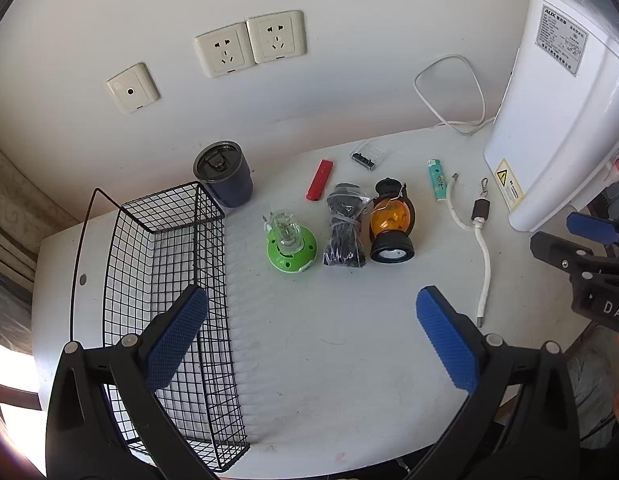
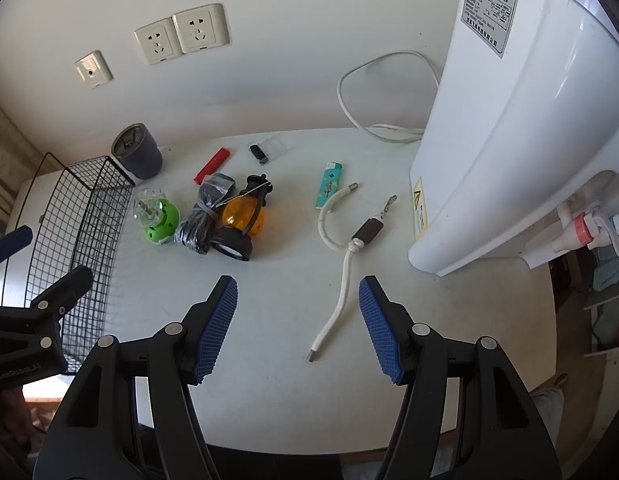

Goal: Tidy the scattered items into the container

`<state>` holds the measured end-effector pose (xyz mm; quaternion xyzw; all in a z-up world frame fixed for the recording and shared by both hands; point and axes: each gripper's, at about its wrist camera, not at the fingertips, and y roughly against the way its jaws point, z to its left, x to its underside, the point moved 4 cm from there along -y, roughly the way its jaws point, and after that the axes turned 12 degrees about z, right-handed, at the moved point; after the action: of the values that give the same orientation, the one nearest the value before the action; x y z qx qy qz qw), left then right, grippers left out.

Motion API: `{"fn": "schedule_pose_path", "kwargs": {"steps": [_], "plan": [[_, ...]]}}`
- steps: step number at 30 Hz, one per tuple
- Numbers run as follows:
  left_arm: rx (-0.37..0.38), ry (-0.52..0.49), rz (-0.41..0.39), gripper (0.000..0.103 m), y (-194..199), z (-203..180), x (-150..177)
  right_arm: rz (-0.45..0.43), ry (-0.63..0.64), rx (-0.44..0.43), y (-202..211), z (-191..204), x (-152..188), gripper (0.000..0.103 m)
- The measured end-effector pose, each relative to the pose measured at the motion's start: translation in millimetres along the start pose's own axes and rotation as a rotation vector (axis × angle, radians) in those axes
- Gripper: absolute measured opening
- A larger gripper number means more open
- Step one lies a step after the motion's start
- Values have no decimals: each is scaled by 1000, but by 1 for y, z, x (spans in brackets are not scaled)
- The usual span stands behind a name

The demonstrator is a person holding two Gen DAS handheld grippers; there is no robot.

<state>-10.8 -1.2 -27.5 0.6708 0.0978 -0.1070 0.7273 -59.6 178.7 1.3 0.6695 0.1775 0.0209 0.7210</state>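
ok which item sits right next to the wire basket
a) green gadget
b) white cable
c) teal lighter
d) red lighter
a, the green gadget lies closest to the wire basket's right side, while the teal lighter, white cable and red lighter lie farther off.

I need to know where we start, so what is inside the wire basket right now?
Through the mesh of the wire basket only the white table shows; no item lies in it. The left gripper covers its near end in the left wrist view.
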Motion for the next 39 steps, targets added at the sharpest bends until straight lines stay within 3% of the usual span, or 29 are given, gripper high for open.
{"fn": "schedule_pose_path", "kwargs": {"steps": [39], "plan": [[25, -6, 8, 103, -4, -2, -1, 3, 13, 1, 0, -2, 0, 63]]}}
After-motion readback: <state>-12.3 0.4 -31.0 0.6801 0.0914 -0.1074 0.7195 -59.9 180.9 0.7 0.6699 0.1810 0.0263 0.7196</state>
